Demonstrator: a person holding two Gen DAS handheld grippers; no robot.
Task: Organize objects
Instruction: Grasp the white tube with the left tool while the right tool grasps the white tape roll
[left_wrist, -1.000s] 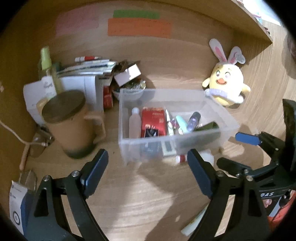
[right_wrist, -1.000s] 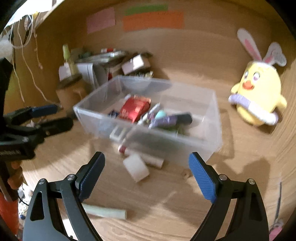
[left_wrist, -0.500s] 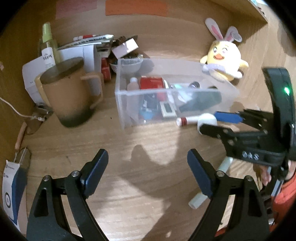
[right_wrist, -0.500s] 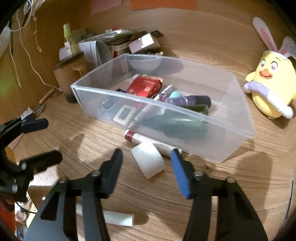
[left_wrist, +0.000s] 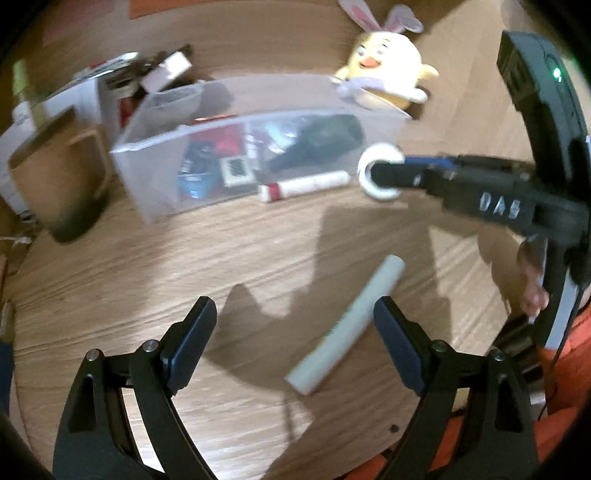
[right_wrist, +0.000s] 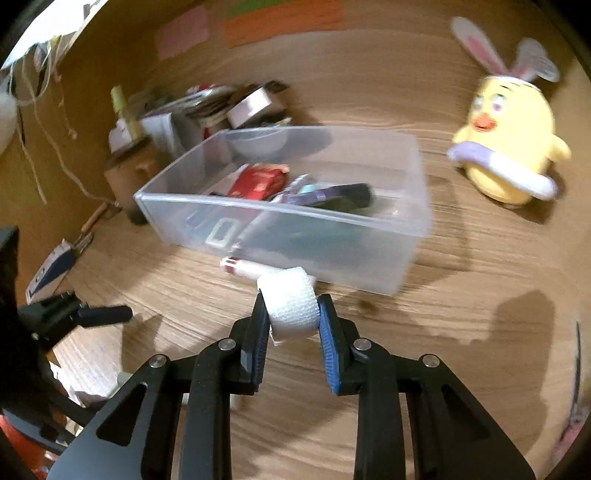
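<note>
Wooden counter (right_wrist: 461, 295) — your right claw (right_wrist: 293, 314) grips the white tape roll (right_wrist: 291, 304), clear bin (right_wrist: 280, 214) just ahead. Left claw (left_wrist: 295, 332) gapes, empty — the pale tube (left_wrist: 347, 328) lies slantwise between its fingers.

Two tools are in view — the left tool (left_wrist: 293, 347) at 6 o'clock and the right tool (right_wrist: 291, 334). One clear bin (right_wrist: 388, 254) sits at 12 o'clock. One plush chick (right_wrist: 506, 144) stands at 2 o'clock, one brown mug (left_wrist: 59, 177) at 9 o'clock. One white gauze roll (right_wrist: 291, 301), one pale tube (left_wrist: 347, 326), one red-capped stick (left_wrist: 303, 185) — items inside the bin are too blurred to count.

Black hand-held gripper (right_wrist: 291, 325), blue pads (right_wrist: 327, 354)
</note>
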